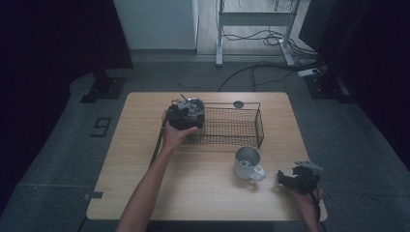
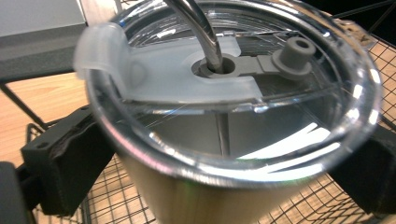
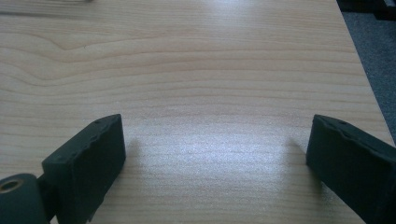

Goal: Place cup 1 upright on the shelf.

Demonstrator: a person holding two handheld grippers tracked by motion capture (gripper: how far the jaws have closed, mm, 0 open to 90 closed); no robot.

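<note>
A steel tumbler (image 2: 219, 186) with a clear lid (image 2: 280, 116) and a bent metal straw (image 2: 201, 29) stands upright at the left end of a black wire basket (image 1: 259, 126). My left gripper (image 1: 186, 115) is shut on the tumbler (image 1: 195, 106), with its pads (image 2: 65, 158) pressed to both sides just under the lid. I cannot tell whether the tumbler rests on the basket floor. My right gripper (image 1: 286, 178) lies open near the table's front right corner. In the right gripper view, bare wood shows between its wide-apart jaws (image 3: 215, 158).
A metal mug (image 1: 247, 163) with its handle toward the right stands in front of the basket, left of my right gripper. A small dark disc (image 1: 238, 104) lies behind the basket. The wooden table (image 1: 193, 183) has free room at its front left.
</note>
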